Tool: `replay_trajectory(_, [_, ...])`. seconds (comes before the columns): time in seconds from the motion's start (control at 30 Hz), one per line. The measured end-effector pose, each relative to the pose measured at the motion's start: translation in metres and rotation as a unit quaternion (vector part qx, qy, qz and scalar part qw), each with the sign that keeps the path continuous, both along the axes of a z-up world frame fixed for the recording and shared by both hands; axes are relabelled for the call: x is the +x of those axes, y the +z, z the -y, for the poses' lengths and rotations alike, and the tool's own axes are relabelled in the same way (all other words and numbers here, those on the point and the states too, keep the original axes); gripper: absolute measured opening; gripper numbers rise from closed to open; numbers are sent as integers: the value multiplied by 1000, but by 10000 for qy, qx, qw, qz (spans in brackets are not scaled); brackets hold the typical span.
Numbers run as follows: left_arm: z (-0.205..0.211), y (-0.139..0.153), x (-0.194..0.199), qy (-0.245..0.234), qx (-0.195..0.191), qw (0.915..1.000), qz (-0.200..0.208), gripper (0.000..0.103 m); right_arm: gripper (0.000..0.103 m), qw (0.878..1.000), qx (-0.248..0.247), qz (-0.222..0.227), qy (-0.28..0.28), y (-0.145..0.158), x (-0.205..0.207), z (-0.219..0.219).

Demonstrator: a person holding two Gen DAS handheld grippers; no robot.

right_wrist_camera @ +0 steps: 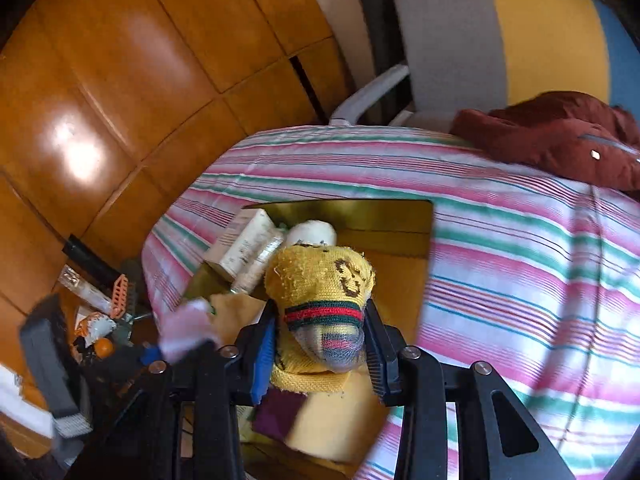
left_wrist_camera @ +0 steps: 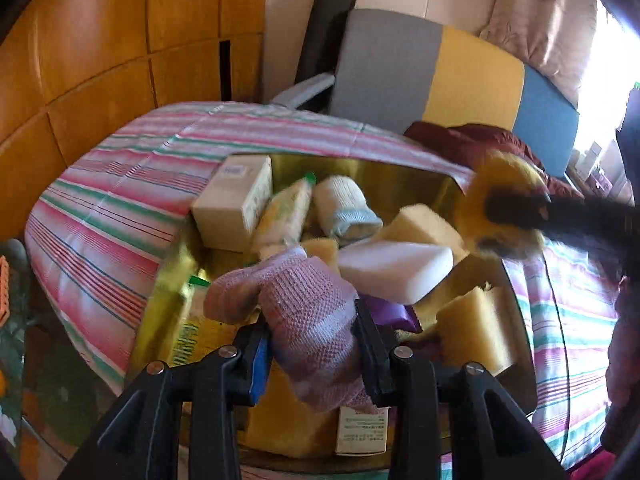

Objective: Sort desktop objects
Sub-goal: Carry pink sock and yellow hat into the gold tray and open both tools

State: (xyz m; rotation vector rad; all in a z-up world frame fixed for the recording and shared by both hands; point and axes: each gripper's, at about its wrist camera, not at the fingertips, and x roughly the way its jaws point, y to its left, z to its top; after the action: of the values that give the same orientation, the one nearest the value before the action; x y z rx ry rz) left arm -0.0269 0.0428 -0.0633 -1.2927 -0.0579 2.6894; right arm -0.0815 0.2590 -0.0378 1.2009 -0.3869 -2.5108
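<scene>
My left gripper (left_wrist_camera: 312, 332) is shut on a pink knitted sock (left_wrist_camera: 308, 312) and holds it above a gold box (left_wrist_camera: 168, 292) full of objects. My right gripper (right_wrist_camera: 320, 340) is shut on a yellow sock (right_wrist_camera: 320, 284) with a red and green band, held above the same gold box (right_wrist_camera: 400, 216). The yellow sock also shows blurred at the right of the left wrist view (left_wrist_camera: 504, 208). The pink sock shows blurred at the left of the right wrist view (right_wrist_camera: 186, 328). In the box lie a white carton (left_wrist_camera: 236, 204), a tube (left_wrist_camera: 288, 212), a white and blue sock (left_wrist_camera: 344, 208), yellow sponges (left_wrist_camera: 476, 328) and a white block (left_wrist_camera: 396, 264).
The box sits on a striped pink, green and white cloth (right_wrist_camera: 520, 248). A maroon garment (right_wrist_camera: 560, 136) lies at the far right by a grey, yellow and blue chair (left_wrist_camera: 432, 72). Small clutter lies on the wooden floor at the left (right_wrist_camera: 92, 312).
</scene>
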Motion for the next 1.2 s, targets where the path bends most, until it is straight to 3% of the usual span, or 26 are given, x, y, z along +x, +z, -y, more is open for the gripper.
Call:
replay_trajectory(0.2, [-16,-9,-18,-177,-93,9998,-1,37,40,9994,265,175,153,-11,-39,24])
replay_trajectory(0.3, [-21,-9,-28,-159,-242,9996,-12,38,40,9965,661,489,120,-32,-57,32])
replay_trajectory(0.37, [-19,-8,-31,-69,-204,9998,-7,41,40,9961,672,553,119,-40,-63,32])
replay_trajectory(0.63, [-13,-4,-30,53,-240,9997,-64,45,52,9982,494,325,89,-27,-55,33])
replay_trajectory(0.73, [-7,4,-24,140,-219,9995,-172,49,62,9993,307,221,75,-20,-50,34])
replay_trajectory(0.93, [2,17,-18,340,-281,9984,-355,53,62,9997,237,97,48,-11,-40,37])
replay_trajectory(1.03, [4,24,-12,465,-511,9962,-535,60,63,9995,306,38,15,-8,-31,39])
replay_trajectory(1.2, [11,32,-5,589,-460,9957,-539,60,68,9994,314,-75,-119,-3,-14,36])
